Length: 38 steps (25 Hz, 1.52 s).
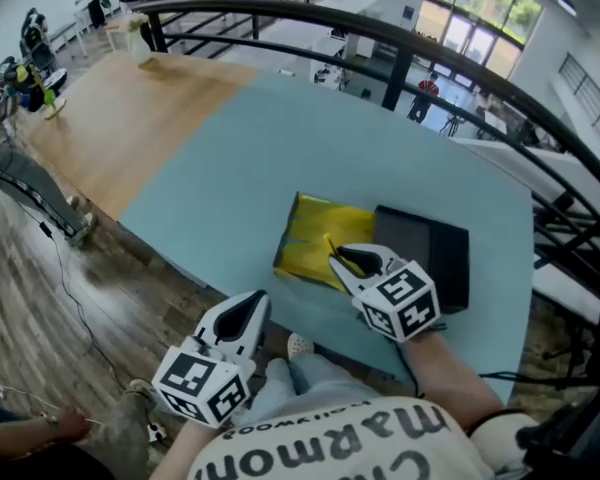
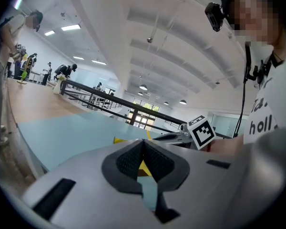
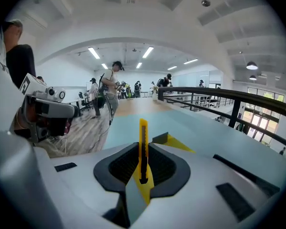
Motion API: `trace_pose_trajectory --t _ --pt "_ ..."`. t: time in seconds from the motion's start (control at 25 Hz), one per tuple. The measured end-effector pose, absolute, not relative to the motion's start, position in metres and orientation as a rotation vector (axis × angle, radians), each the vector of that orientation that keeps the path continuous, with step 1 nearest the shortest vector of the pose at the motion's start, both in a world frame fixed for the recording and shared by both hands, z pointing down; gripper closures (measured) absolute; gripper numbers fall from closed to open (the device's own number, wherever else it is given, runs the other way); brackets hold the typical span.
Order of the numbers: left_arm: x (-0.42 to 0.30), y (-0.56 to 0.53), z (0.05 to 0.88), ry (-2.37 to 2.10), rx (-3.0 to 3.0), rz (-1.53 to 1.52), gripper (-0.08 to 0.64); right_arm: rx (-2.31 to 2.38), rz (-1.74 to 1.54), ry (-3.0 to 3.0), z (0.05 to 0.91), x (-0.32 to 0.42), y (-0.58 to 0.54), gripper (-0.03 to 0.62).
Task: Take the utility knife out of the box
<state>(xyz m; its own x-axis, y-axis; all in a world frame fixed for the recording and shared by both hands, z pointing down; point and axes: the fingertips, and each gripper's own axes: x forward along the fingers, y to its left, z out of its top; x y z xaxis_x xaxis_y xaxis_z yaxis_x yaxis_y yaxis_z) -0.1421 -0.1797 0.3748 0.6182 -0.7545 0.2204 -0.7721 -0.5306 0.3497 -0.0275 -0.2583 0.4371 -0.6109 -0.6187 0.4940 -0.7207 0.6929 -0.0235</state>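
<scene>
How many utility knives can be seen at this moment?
1. The yellow utility knife is clamped between the fingers of the right gripper, beside the yellow box. The gripper covers part of that box, so another could be hidden.

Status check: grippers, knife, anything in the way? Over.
Right gripper shut on utility knife, held over open yellow box. Left gripper shut, empty, off to the side. Black lid beside box, not obstructing.

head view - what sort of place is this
Probably a large open-plan lab or workshop hall, seen from an upper level: a black railing edges it, glass doors show on a floor below, and other people stand about at the far end.
</scene>
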Motion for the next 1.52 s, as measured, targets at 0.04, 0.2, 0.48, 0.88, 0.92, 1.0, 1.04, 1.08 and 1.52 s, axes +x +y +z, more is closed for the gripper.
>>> trace_pose_trajectory --t 0.04,0.2,0.48,0.88,0.92,1.0,1.04,1.08,1.52 --pt "-0.141 -0.176 0.373 -1.211 2.436 0.058 0.557 1.034 0.323 -2.453 0.437 -0.027 -0.253 0.511" --pt "-0.138 -0.164 0.370 -1.204 2.456 0.052 0.557 1.032 0.366 -2.459 0.437 -0.028 -0.236 0.511" --pt "-0.139 -0.138 0.366 -1.202 2.457 0.035 0.557 1.009 0.359 -2.500 0.419 -0.035 -0.205 0.511" --pt "-0.134 -0.119 0.368 -1.189 2.471 0.009 0.557 1.010 0.390 -2.550 0.412 -0.032 -0.172 0.511" --pt "-0.134 -0.118 0.368 -1.185 2.470 0.012 0.557 1.014 0.395 -2.546 0.413 -0.032 -0.171 0.511" --pt "-0.133 -0.116 0.366 -1.175 2.468 0.014 0.557 1.021 0.407 -2.537 0.415 -0.030 -0.168 0.511" --pt "-0.134 -0.115 0.366 -1.172 2.469 0.013 0.557 1.024 0.412 -2.533 0.415 -0.029 -0.167 0.511" --pt "-0.135 -0.115 0.366 -1.170 2.469 0.011 0.557 1.025 0.413 -2.530 0.415 -0.029 -0.166 0.511" --pt "-0.121 -0.128 0.357 -1.151 2.451 -0.019 0.557 0.978 0.382 -2.513 0.415 -0.023 -0.163 0.511"
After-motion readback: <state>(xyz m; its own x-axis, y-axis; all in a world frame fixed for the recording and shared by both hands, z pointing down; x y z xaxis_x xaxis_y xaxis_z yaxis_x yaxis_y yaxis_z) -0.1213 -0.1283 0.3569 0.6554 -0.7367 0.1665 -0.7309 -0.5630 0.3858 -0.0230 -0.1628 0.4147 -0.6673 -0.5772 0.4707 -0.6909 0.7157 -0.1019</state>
